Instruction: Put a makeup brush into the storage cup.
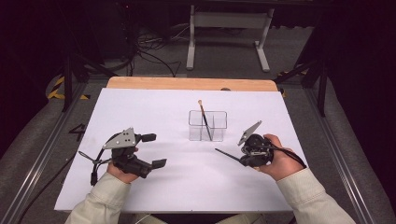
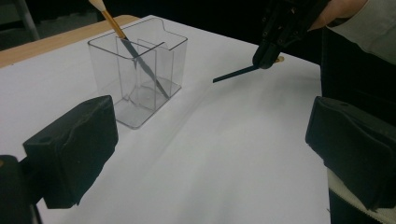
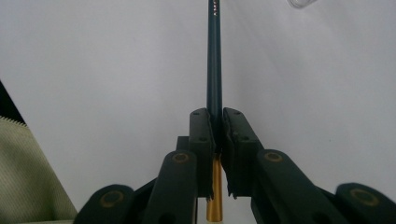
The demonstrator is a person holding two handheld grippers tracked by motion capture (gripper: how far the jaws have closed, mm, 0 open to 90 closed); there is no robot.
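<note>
A clear two-compartment holder (image 1: pixel 208 125) (image 2: pixel 135 79) stands mid-table on the white sheet (image 1: pixel 163 112). One paintbrush (image 1: pixel 204 117) (image 2: pixel 133 46) leans in it with its pale tip up. My right gripper (image 1: pixel 243 158) (image 2: pixel 264 59) (image 3: pixel 215 126) hovers just right of the holder. It is shut on a second dark-handled paintbrush (image 1: pixel 227 155) (image 2: pixel 233 73) (image 3: pixel 214 60). The handle points away to the left, and the gold ferrule shows behind the jaws. My left gripper (image 1: pixel 154 150) (image 2: pixel 210 158) rests at the front left. It is open, with nothing between its jaws.
A wooden table edge (image 1: pixel 191 84) runs along the back of the white sheet. Behind it on the floor are a white stand (image 1: pixel 229 28) and loose cables (image 1: pixel 149 51). Metal rails (image 1: pixel 42 149) flank the table. The holder's corner (image 3: pixel 301 3) shows in the right gripper view.
</note>
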